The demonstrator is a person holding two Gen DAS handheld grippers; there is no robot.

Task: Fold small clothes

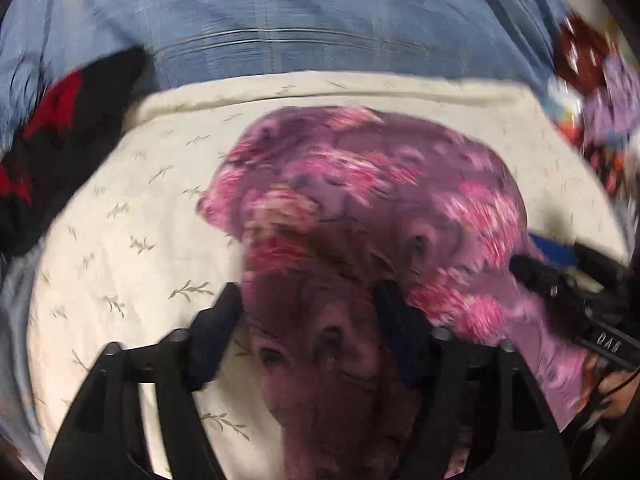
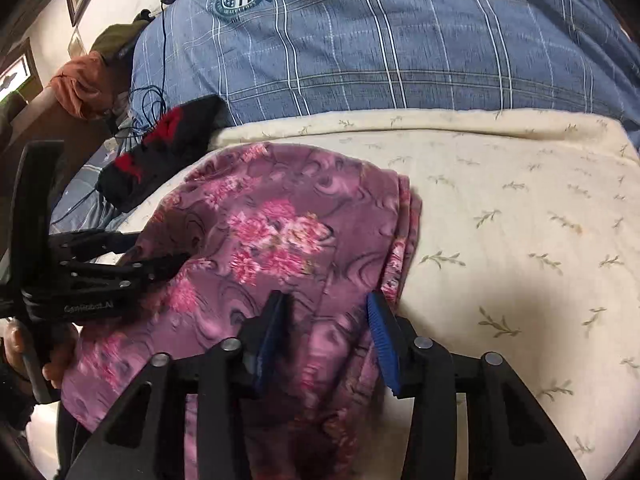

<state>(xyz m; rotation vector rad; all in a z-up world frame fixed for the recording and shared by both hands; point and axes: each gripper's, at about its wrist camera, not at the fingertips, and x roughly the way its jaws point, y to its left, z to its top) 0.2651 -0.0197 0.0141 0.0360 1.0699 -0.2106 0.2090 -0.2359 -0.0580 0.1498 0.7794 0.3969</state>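
Cream sheet (image 2: pixel 500 208) bears floral garment (image 2: pixel 260 232), seemingly lengthwise toward camera

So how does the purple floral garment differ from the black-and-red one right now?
The purple floral garment lies on the cream cloth between both grippers; the black-and-red garment sits off at its far left edge, untouched. The purple one is larger, with a pink flower print; the black one is small and bunched. Both rest on the bed.

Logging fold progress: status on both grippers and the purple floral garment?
Left gripper open, cloth between jaws. Right gripper open, straddling the garment's edge. Purple floral garment partly folded on cream sheet. Black-and-red garment lies apart, clear.
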